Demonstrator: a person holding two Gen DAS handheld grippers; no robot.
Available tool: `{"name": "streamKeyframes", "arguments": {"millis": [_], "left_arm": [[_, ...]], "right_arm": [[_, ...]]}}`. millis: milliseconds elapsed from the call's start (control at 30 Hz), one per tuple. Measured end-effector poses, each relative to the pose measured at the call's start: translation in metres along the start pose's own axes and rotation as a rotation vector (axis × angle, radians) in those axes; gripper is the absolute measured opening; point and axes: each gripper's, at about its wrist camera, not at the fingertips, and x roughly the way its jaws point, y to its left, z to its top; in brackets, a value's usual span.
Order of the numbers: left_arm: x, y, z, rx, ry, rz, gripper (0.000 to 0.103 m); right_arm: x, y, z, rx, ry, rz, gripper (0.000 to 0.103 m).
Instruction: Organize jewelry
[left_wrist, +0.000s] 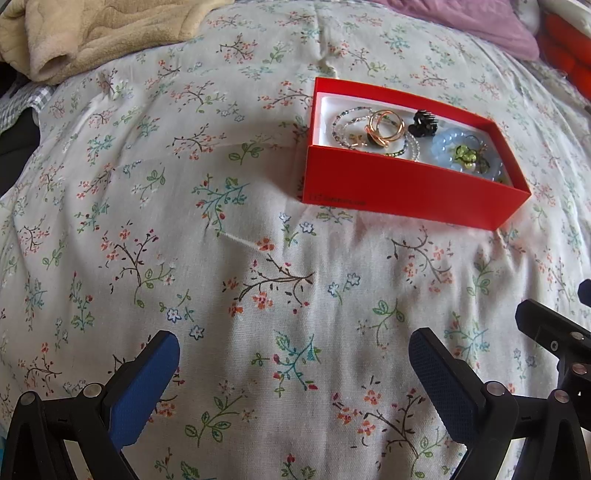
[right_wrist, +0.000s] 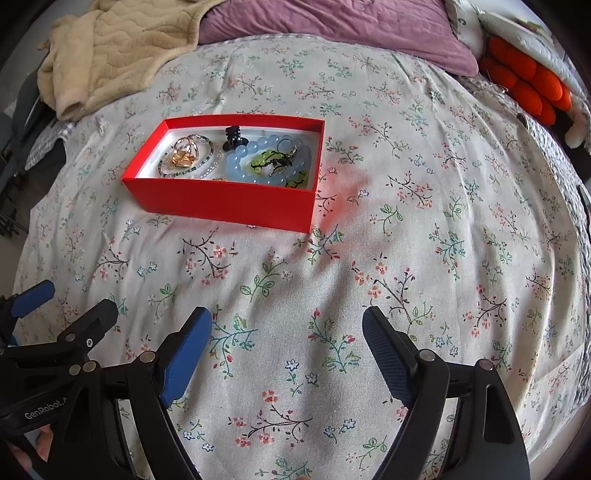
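A red box (left_wrist: 399, 188) sits on the floral bedspread; it also shows in the right wrist view (right_wrist: 221, 203). Inside lie gold rings (left_wrist: 384, 127), beaded bracelets (left_wrist: 345, 122), a black hair claw (left_wrist: 424, 123), a pale blue bead bracelet (left_wrist: 454, 142) and a green piece (left_wrist: 465, 155). The same items show in the right wrist view: rings (right_wrist: 186, 155), claw (right_wrist: 233, 137), blue bracelet (right_wrist: 258, 155). My left gripper (left_wrist: 293, 354) is open and empty, well short of the box. My right gripper (right_wrist: 286, 332) is open and empty, below and to the right of the box.
A beige blanket (right_wrist: 122, 48) lies at the back left and a purple pillow (right_wrist: 340, 26) at the back. An orange knotted cushion (right_wrist: 524, 81) is at the far right. The left gripper's body (right_wrist: 55, 343) shows at the right wrist view's left edge.
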Motion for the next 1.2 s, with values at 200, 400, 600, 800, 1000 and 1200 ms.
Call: {"name": "streamKeyframes", "arguments": {"millis": [200, 400, 600, 800, 1000, 1200], "left_arm": [[-0.0002, -0.0002, -0.0001, 0.0, 0.001, 0.001, 0.102], [-0.0003, -0.0004, -0.0001, 0.0, 0.0, 0.001, 0.102], [0.0, -0.0007, 0.0001, 0.003, -0.001, 0.001, 0.102], [-0.0002, -0.0011, 0.0001, 0.002, -0.001, 0.001, 0.102], [-0.0002, -0.0016, -0.0003, 0.004, -0.003, 0.002, 0.102], [-0.0049, -0.0019, 0.0016, 0.004, -0.018, 0.007, 0.102]], "right_arm": [[0.0004, -0.0004, -0.0001, 0.004, 0.004, 0.001, 0.086], [-0.0003, -0.001, -0.0003, 0.006, 0.004, 0.002, 0.086], [-0.0005, -0.0016, 0.0, 0.007, 0.005, 0.002, 0.086], [-0.0007, -0.0017, 0.0, 0.009, 0.004, 0.002, 0.086], [-0.0007, -0.0021, -0.0012, 0.012, 0.003, 0.001, 0.086], [-0.0062, -0.0056, -0.0015, 0.018, -0.009, 0.009, 0.086]]}}
